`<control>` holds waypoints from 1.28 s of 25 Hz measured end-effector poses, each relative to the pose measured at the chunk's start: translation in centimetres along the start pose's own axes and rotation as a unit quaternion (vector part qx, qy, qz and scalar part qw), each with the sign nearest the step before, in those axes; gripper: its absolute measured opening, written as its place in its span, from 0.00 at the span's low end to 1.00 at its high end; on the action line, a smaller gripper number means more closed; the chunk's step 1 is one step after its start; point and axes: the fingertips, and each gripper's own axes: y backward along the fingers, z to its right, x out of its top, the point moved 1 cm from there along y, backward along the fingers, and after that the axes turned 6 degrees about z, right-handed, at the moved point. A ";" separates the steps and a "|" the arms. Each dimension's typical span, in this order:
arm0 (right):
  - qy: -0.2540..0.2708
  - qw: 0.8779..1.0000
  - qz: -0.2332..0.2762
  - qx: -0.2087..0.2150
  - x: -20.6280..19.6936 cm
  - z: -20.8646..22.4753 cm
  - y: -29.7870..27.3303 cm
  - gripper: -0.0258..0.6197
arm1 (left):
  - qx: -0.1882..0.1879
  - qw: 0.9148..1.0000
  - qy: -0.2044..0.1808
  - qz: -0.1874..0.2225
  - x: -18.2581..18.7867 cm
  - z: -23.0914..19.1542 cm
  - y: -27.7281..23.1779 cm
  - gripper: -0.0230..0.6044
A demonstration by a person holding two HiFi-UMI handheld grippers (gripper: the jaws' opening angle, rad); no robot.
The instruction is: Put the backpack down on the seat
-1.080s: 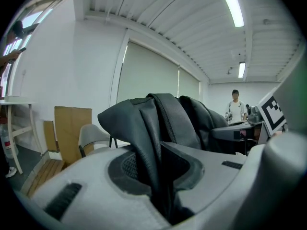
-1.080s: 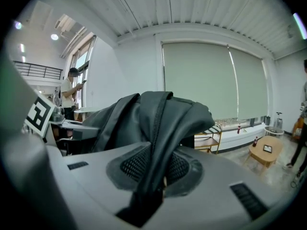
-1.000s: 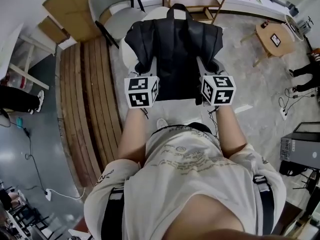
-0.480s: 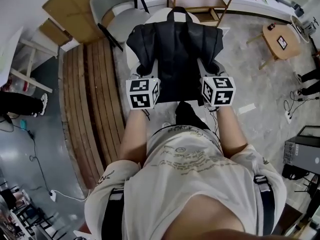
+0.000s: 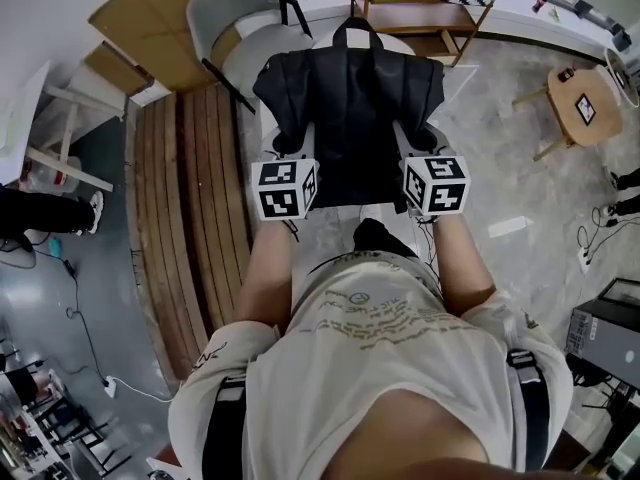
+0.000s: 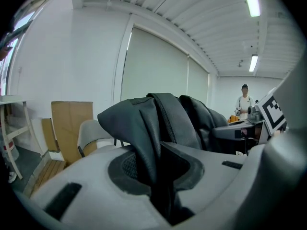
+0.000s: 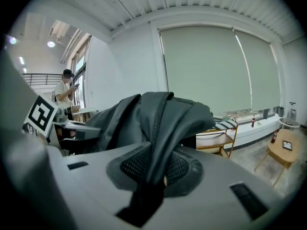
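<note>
To the left of the backpack (image 5: 348, 108), a strip of wooden boards (image 5: 195, 228) runs along the floor, and a grey chair (image 5: 225, 18) stands just beside the bag's upper left corner. The person's left gripper (image 5: 297, 136) grips the backpack's left side, its fingers (image 6: 96, 186) clamped on a fold of dark fabric that rises between them.

The backpack itself is black and soft. It is held out in front of the person, top handle pointing away, directly over a pale seat (image 5: 322, 40) whose rim shows around the bag's far end. Whether the bag already rests on that seat cannot be told from here.

The right gripper (image 5: 408, 136) mirrors the left on the backpack's right side, its fingers (image 7: 230, 195) shut on a similar pinched fold. Right of the backpack and further back stands a wooden shelf unit (image 5: 420, 13), and well off to the right a small round table (image 5: 585, 98).

The likely trouble is that both grips hold only loose fabric. If one fold slips, the bag would swing and drop unevenly. Set too near the seat's edge, the limp bag could slump and slide off, or catch on the grey chair.
</note>
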 end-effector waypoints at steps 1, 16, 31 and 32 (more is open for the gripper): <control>0.000 1.000 -0.003 0.003 0.0 0.7 -0.9 0.17 | 0.002 1.000 0.001 -0.002 0.1 -0.2 -1.1 0.16; 0.024 0.993 -0.082 0.087 -2.0 8.9 -10.5 0.17 | 0.028 0.996 0.042 -0.070 -2.9 -0.5 -11.8 0.16; 0.031 0.981 -0.129 0.145 -5.5 9.5 -14.9 0.17 | 0.059 0.989 0.068 -0.119 -6.9 -2.1 -13.3 0.16; 0.031 0.980 -0.131 0.145 -5.6 9.3 -15.3 0.17 | 0.059 0.988 0.067 -0.123 -7.1 -2.5 -13.5 0.16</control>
